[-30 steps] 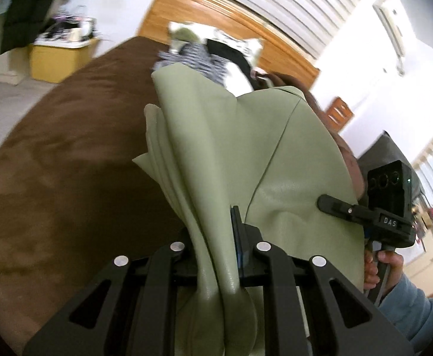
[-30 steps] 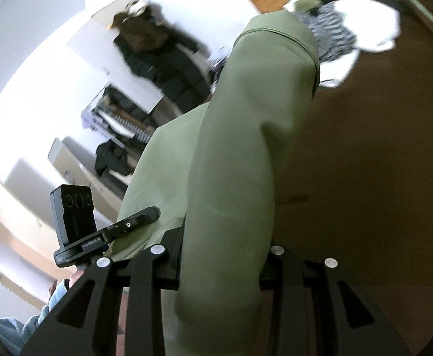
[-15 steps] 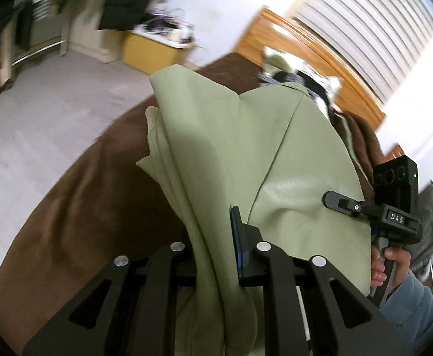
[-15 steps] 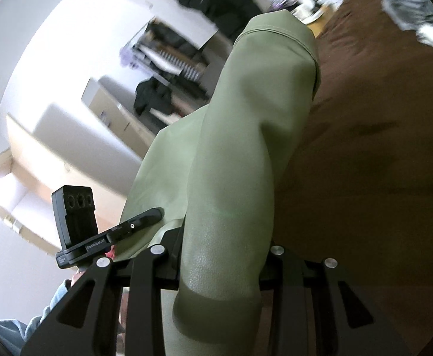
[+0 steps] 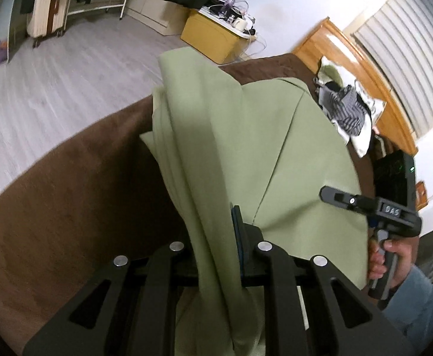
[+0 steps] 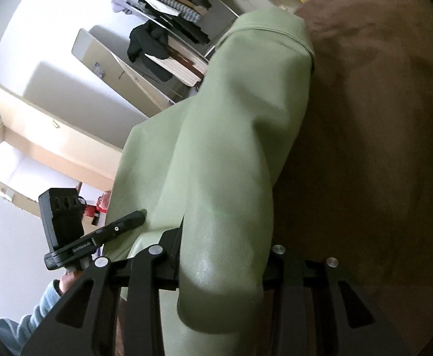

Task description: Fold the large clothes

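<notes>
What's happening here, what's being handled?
A person holds a light green garment up over a bed with a brown blanket, one handheld gripper at each end. The left gripper and the right gripper are both clamped on bunched fabric. The cloth hangs between them, not yet laid flat.

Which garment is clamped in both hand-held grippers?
The green garment, hanging between them; the striped one lies loose near the headboard.
</notes>
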